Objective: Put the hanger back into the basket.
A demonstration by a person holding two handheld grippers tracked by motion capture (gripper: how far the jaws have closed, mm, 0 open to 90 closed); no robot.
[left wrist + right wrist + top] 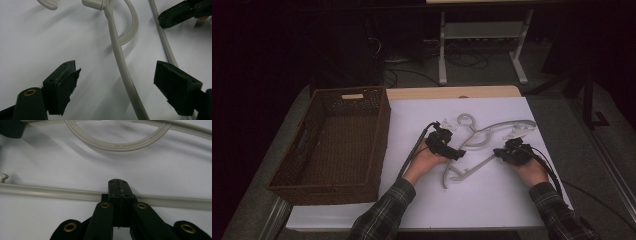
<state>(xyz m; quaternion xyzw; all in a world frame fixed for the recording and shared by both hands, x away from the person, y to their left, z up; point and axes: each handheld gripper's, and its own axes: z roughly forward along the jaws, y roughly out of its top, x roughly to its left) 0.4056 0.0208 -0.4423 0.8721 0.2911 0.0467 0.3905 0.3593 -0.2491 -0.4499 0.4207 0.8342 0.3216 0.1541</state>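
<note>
Left gripper view shows your left claw (116, 82) wide, its jaws on either side of a thin arm of the hanger (122, 70) without touching it. Right gripper view shows your right claw (119, 186) fully closed, its tips lying over the straight bar of the hanger (50, 192); whether it pinches the bar, I cannot tell. Both hangers (484, 142) lie on the white worktop (492, 200), right of the basket (334, 145).
</note>
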